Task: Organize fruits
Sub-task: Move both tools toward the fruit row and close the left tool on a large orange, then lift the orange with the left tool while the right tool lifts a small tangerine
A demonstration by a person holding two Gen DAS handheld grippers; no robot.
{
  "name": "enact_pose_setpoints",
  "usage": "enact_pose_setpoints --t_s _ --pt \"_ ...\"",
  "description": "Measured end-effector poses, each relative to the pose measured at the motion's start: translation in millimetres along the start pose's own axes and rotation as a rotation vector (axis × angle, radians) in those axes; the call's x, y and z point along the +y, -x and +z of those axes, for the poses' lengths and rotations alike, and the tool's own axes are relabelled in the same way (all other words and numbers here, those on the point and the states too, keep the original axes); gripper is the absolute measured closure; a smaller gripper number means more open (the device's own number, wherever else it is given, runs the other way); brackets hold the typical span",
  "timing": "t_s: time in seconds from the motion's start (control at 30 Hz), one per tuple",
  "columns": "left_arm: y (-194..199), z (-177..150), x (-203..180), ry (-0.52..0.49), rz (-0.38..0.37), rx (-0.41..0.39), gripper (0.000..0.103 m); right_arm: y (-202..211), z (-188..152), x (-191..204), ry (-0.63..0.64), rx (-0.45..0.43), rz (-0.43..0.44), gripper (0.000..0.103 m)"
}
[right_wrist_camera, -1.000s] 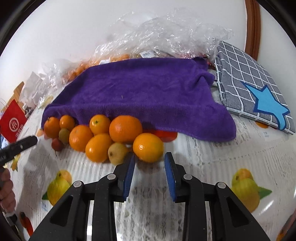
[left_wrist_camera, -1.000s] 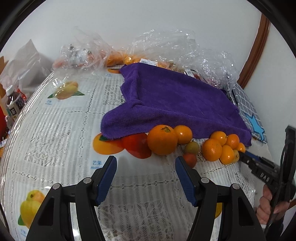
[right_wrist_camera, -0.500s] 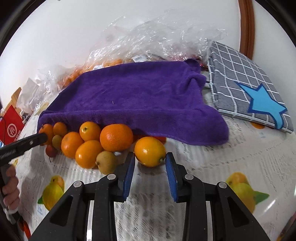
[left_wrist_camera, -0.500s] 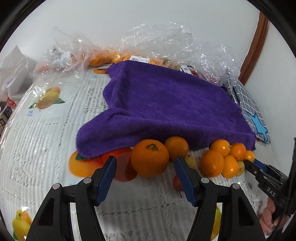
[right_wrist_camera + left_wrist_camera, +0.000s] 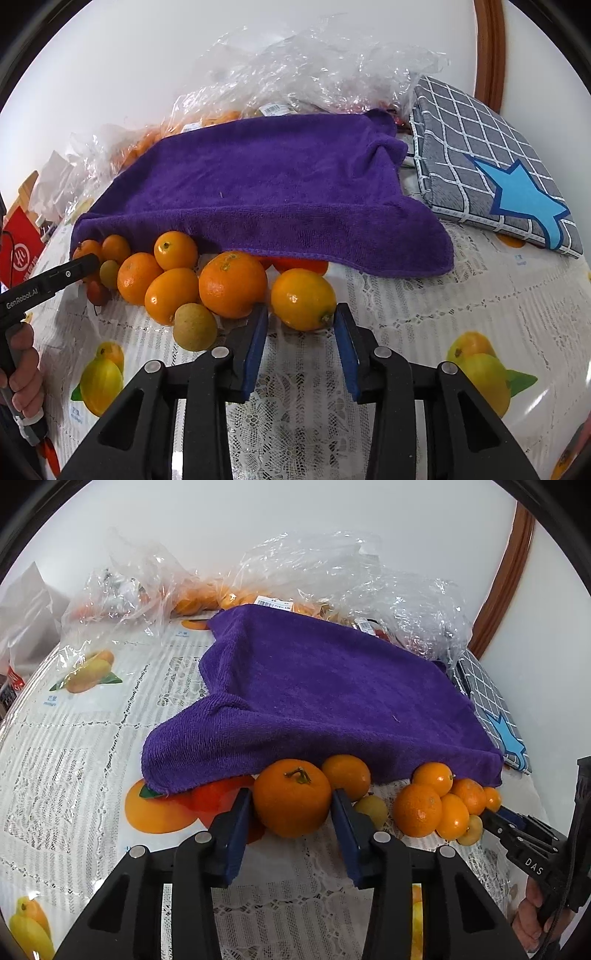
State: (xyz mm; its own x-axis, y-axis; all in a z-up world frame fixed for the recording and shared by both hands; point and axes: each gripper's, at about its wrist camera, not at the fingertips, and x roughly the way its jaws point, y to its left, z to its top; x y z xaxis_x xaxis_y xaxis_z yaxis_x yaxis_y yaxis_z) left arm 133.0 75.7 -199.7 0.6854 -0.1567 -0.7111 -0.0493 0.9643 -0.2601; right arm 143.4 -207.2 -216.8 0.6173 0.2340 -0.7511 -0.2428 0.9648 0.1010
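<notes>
A row of oranges and small fruits lies along the near edge of a purple towel (image 5: 325, 686) on the table. My left gripper (image 5: 291, 805) is open, its blue pads on either side of a large orange (image 5: 291, 803) with a stem, close to its sides. My right gripper (image 5: 301, 317) is open around a smaller oval orange (image 5: 303, 299) at the right end of the row. The towel also shows in the right wrist view (image 5: 266, 184). More oranges (image 5: 232, 284) and a yellow-green fruit (image 5: 195, 326) lie left of it.
Clear plastic bags (image 5: 332, 576) of fruit sit behind the towel by the wall. A grey checked cushion (image 5: 491, 177) with a blue star lies at the right. The lace tablecloth (image 5: 74, 768) has printed fruit pictures. A red box (image 5: 20, 240) stands at the left.
Both grippers moved forward toward the fruit row. The left jaws narrowed and now flank the large orange; the right jaws now flank the oval orange.
</notes>
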Motion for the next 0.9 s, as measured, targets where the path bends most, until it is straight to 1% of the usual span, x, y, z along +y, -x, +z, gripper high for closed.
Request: enact_pose_setpoints --t_s 0.03,0.13,0.27,0.37,0.53,0.6,0.67,0.77,0.9 --pt "1 0 1 0.004 0.007 -0.006 0.062 1 -1 -2 -0.006 -0.003 0.007 0.069" --pt "3 1 2 0.014 0.003 -0.022 0.062 3 -1 -8 -0.034 -0.015 0.036 0.070" --pt "3 1 5 0.030 0.010 -0.022 0.062 3 -1 -6 -0.033 -0.017 0.011 0.070" --pt "5 0 8 0.038 0.012 -0.022 0.062 1 -1 -4 -0.027 -0.007 0.010 0.069" --pt "9 -1 8 0.034 0.012 -0.033 0.062 0 0 -1 -0.007 -0.001 0.003 0.065" --pt "10 -2 8 0.031 0.015 -0.040 0.062 0 1 0 -0.004 -0.002 -0.003 0.065" --pt "12 -2 6 0.029 0.016 -0.047 0.062 0 1 -1 -0.008 -0.004 -0.007 0.070" --pt "15 -2 5 0.030 0.015 -0.062 0.062 3 1 -5 -0.024 -0.020 0.011 0.070" --pt "19 -3 9 0.051 0.008 -0.072 0.062 12 0 -8 -0.044 -0.061 0.028 0.070"
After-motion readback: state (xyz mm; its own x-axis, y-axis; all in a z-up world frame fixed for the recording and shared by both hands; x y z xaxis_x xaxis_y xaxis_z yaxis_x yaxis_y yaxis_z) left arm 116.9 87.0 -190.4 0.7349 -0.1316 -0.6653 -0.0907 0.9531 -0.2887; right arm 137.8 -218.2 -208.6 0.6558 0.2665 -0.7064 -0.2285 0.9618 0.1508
